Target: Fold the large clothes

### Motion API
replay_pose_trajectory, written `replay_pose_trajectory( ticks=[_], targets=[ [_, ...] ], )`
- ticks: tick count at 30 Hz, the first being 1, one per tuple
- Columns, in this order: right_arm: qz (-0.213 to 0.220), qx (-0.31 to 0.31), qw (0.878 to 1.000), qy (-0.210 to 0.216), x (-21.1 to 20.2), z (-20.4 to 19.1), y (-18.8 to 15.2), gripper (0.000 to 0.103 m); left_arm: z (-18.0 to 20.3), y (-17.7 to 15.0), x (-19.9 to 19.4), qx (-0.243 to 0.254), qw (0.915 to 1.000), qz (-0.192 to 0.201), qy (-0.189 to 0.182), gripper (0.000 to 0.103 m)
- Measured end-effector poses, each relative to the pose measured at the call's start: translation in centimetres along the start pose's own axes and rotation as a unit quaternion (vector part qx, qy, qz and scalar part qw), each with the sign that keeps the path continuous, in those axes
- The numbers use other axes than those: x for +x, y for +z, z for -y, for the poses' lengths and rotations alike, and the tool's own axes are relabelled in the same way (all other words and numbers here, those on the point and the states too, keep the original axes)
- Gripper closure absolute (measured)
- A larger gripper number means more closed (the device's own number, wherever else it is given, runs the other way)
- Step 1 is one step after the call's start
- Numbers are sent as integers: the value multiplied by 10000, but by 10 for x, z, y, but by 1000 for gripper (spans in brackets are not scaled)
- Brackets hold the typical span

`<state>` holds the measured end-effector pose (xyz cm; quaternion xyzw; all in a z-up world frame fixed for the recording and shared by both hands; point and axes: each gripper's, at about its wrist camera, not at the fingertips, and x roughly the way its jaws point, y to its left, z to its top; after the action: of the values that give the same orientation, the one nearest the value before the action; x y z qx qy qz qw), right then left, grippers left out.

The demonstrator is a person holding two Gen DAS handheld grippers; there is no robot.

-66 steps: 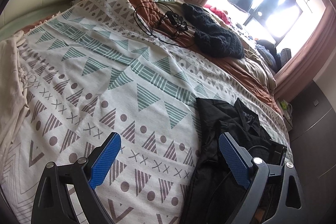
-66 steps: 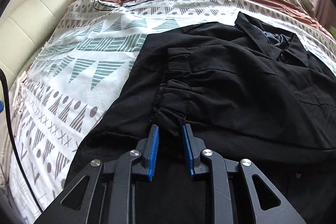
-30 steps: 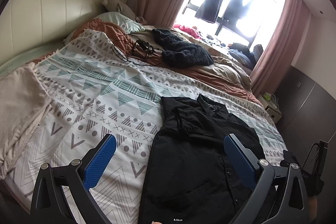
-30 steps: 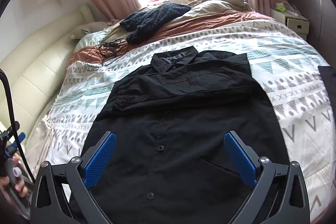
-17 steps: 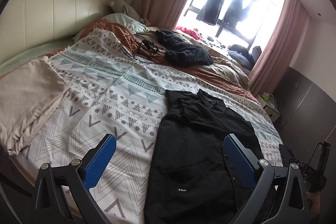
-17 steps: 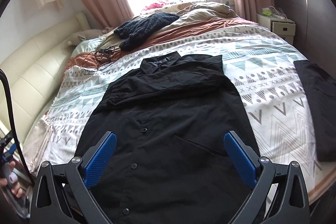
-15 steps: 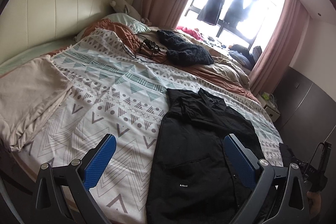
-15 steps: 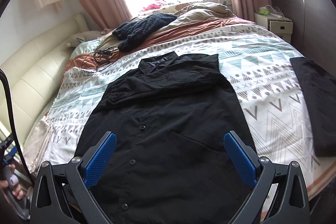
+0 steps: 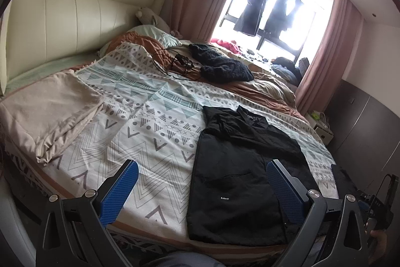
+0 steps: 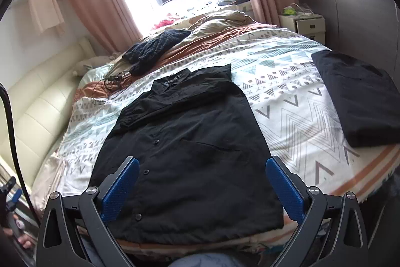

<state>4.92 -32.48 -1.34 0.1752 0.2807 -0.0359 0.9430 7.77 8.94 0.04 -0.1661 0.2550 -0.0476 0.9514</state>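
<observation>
Your left tongs (image 9: 200,188) and right tongs (image 10: 200,188) both gape wide and hold nothing, raised off the bed (image 9: 140,142). Ahead of them the black shirt (image 10: 190,142) lies flat, sleeves folded in, centred between your right tongs' fingers and toward the right finger of your left tongs.

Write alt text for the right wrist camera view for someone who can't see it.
A black button-up shirt lies flat on a patterned bedspread, its sleeves folded across the chest, with the open right gripper held above its hem. A folded dark garment lies to the right.
</observation>
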Motion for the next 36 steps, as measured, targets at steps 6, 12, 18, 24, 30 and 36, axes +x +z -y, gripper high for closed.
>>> replay_pose_trajectory(
  ticks=[6, 12, 18, 24, 30, 36],
  targets=[
    [44, 114, 9999, -52, -19, 14, -21, 1, -6, -20, -10, -17, 9999, -131, -30, 1],
    [-161, 241, 9995, -86, -24, 32, -42, 1, -21, -47, 4, -215, 9979, -600, -82, 2],
    [-481, 512, 9975, 7, -15, 55, -66, 1, -23, -72, 29, -236, 9931, -1141, -117, 8],
    [-809, 789, 9935, 165, 4, 75, -81, 16, -26, -89, 63, -475, 9851, -1617, -333, 20],
    [-1020, 1135, 9880, 228, 28, 91, -87, 20, -30, -99, 101, -800, 9716, -2163, -533, 34],
    [-1224, 1401, 9818, 379, 57, 101, -82, 34, -36, -108, 139, -1122, 9571, -2627, -474, 48]
  ],
)
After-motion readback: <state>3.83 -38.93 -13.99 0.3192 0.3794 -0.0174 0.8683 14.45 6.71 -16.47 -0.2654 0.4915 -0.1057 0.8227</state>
